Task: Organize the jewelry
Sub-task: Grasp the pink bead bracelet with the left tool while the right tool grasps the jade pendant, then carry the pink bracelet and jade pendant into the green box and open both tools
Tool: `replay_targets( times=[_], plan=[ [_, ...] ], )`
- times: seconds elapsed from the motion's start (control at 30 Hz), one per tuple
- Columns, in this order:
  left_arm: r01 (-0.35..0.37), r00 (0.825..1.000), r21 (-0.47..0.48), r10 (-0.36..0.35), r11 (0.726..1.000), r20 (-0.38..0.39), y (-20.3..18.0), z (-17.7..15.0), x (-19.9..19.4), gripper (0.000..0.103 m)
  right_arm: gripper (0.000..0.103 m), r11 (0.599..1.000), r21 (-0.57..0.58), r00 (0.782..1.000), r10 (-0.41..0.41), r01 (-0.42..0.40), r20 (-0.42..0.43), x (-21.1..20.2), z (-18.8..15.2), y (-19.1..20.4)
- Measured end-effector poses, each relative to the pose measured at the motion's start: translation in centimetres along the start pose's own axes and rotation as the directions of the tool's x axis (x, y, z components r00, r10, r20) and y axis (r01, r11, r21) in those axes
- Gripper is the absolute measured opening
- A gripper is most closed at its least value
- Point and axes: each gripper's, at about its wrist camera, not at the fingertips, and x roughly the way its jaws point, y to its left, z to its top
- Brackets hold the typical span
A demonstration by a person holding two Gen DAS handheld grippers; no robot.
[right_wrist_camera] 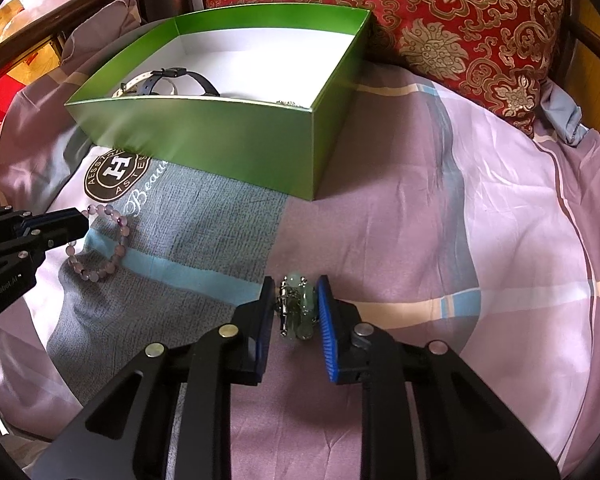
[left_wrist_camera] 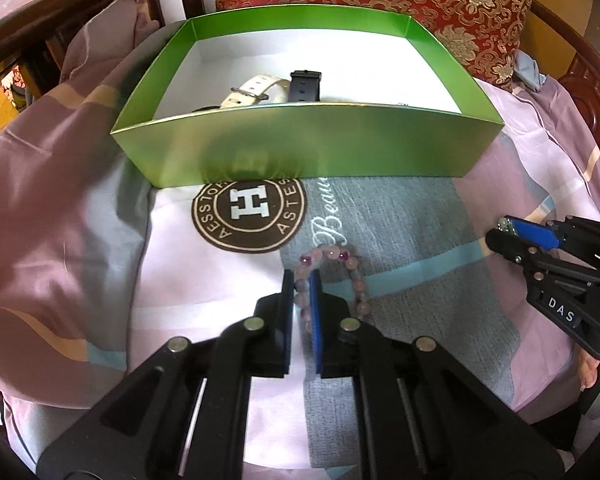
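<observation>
A green box (left_wrist_camera: 300, 144) (right_wrist_camera: 236, 136) with a white inside stands on the bedsheet and holds a white watch (left_wrist_camera: 256, 88) and a black watch (left_wrist_camera: 306, 84). My left gripper (left_wrist_camera: 302, 284) is shut on one side of a pink bead bracelet (left_wrist_camera: 340, 258) that lies on the sheet; the bracelet also shows in the right wrist view (right_wrist_camera: 108, 240). My right gripper (right_wrist_camera: 294, 300) has its jaws close around a pale green bead bracelet (right_wrist_camera: 298, 306) with silver links, and the pads touch it on both sides.
A red and gold cushion (right_wrist_camera: 440, 20) lies behind the box. Dark wooden chair arms (left_wrist_camera: 60, 8) curve around the seat. A round brown logo (left_wrist_camera: 248, 216) is printed on the sheet in front of the box.
</observation>
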Motion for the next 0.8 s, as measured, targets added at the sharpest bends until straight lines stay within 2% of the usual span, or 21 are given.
replay_targets(
  times=[0.23, 0.5, 0.67, 0.8],
  plan=[
    [-0.006, 1.0, -0.012, 0.006, 1.0, 0.012, 0.0, 0.3, -0.2, 0.007, 0.023, 1.0, 0.006, 1.0, 0.0, 0.0, 0.001, 0.0, 0.0, 0.0],
    [-0.014, 0.998, -0.046, 0.016, 0.999, 0.058, 1.8, 0.6, -2.5, 0.007, 0.023, 1.0, 0.018, 1.0, -0.002, 0.002, 0.01, -0.3, 0.1, -0.1],
    [0.018, 0.995, -0.087, -0.01, 0.996, 0.097, 3.8, 0.6, -4.5, 0.007, 0.023, 0.999, 0.038, 0.997, 0.016, -0.018, 0.07, -2.4, 0.4, -0.7],
    [0.05, 0.995, -0.115, -0.039, 0.992, 0.095, 4.7, 0.7, -4.8, 0.007, 0.023, 0.997, 0.069, 0.995, 0.025, -0.031, 0.093, -3.3, 0.7, -1.8]
  ],
)
